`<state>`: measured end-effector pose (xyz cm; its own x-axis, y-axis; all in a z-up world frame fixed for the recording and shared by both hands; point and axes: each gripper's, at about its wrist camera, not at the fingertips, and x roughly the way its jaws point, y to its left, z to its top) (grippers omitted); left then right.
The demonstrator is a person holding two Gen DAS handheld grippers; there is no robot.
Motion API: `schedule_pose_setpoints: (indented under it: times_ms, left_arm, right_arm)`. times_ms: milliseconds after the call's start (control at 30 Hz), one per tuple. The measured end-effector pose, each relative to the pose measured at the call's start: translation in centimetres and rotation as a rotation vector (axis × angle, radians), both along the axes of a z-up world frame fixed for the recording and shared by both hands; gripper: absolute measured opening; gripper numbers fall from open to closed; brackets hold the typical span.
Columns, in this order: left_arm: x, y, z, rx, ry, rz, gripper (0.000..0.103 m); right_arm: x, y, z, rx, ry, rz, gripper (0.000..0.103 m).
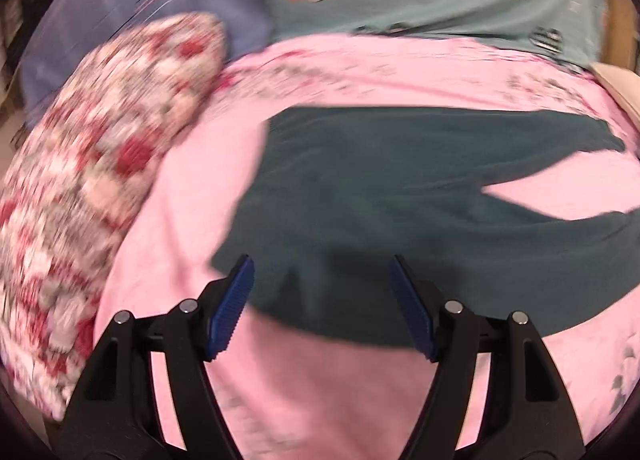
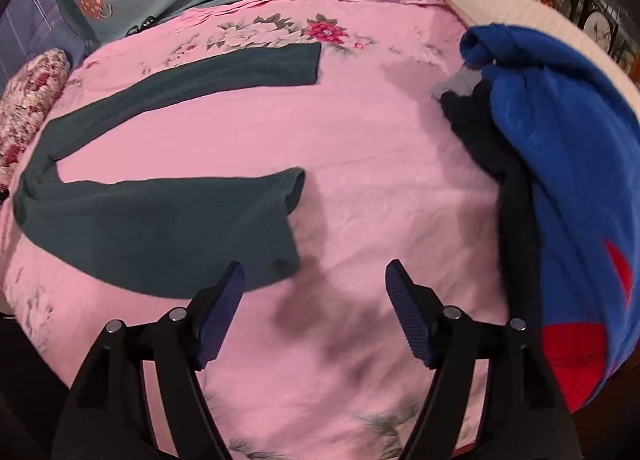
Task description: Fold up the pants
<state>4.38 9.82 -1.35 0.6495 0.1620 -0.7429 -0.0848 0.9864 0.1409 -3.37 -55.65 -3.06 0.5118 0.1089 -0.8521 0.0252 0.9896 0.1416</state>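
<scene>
Pants (image 2: 160,216): dark teal, spread flat on pink bedsheet (image 2: 380,164), legs splayed toward 3 o'clock, unfolded.
Left gripper (image 1: 322,284): jaws wide, nothing held, poised above waist edge.
Right gripper (image 2: 314,292): jaws wide, nothing held, near-leg hem at 11 o'clock.
Step judged: pre-grasp. Next: near edge to be pinched, carried over far leg.

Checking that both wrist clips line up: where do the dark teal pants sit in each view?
Left wrist: the dark teal pants fill the centre, waist end nearest the open left gripper, legs splitting toward the right edge.
Right wrist: the pants lie left of centre, legs spread; the near leg's hem is beside the open right gripper.
Shared landmark: the red-and-white floral pillow, at the left edge in both.
</scene>
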Motion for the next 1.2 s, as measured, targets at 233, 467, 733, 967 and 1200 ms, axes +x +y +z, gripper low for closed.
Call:
schedule_pose_setpoints:
  times_ms: [233, 467, 733, 967, 1200]
  left_arm:
    - [-0.6, 9.7, -4.0, -0.23, 0.094, 0.185, 0.064]
    - [1.0, 8.0, -4.5, -0.232, 0.09, 0.153, 0.013]
    - [1.3, 8.1, -3.9, -0.343, 0.066, 0.168, 0.001]
    - [-1.8, 7.8, 0.9, -0.309, -0.025, 0.155, 0.001]
    - [-2.3, 9.8, -1.6, -0.239, 0.049, 0.238, 0.0]
  right_arm:
    - [2.6, 2.4, -3.1, 0.068, 0.0, 0.057, 0.048]
    - [-0.3, 2.3, 6.0, 0.205, -0.14, 0.058, 0.004]
    - [-2.9, 1.7, 4.3, 0.29, -0.059, 0.002, 0.004]
    - [-4.0, -0.4, 3.9, 0.288, -0.027, -0.056, 0.005]
    - [-2.6, 0.1, -0.8, -0.116, 0.112, -0.192, 0.047]
